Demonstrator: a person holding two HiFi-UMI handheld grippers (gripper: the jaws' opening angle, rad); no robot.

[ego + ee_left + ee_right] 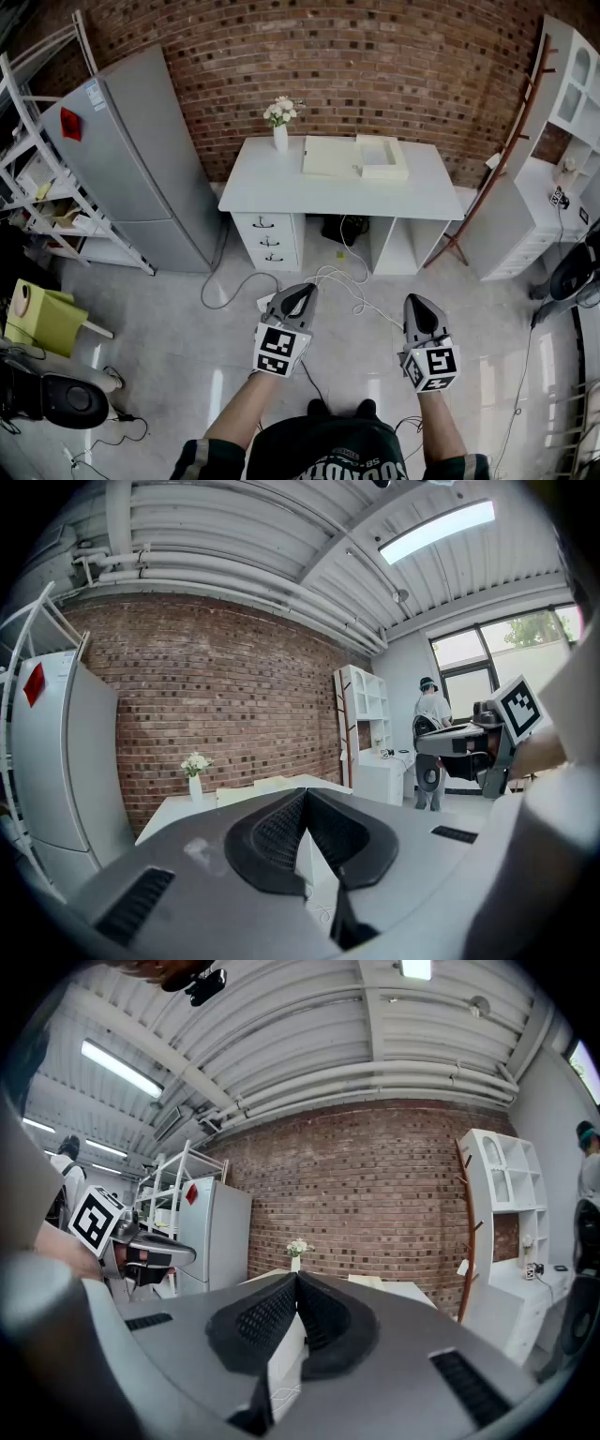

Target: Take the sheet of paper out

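1. Left gripper [303, 292]: jaws closed pad to pad with nothing between them. It is held low over the floor and points toward the desk.
2. Right gripper [418, 302]: jaws likewise pressed together and empty. It is level with the left gripper and apart from it.
3. White desk [272, 187]: stands against the brick wall [375, 56], well apart from both grippers.
4. Pale yellow flat case [330, 156] and open shallow box [382, 157]: lie side by side, touching, at the rear of the desk top. A lighter rectangle shows inside the box. At this range the sheet of paper cannot be told apart from them.
5. Vase of white flowers [280, 127]: stands upright just left of the flat case.
6. Grey refrigerator [141, 159]: stands left of the desk.
7. Cables [342, 281]: trail over the floor between the desk and the grippers.
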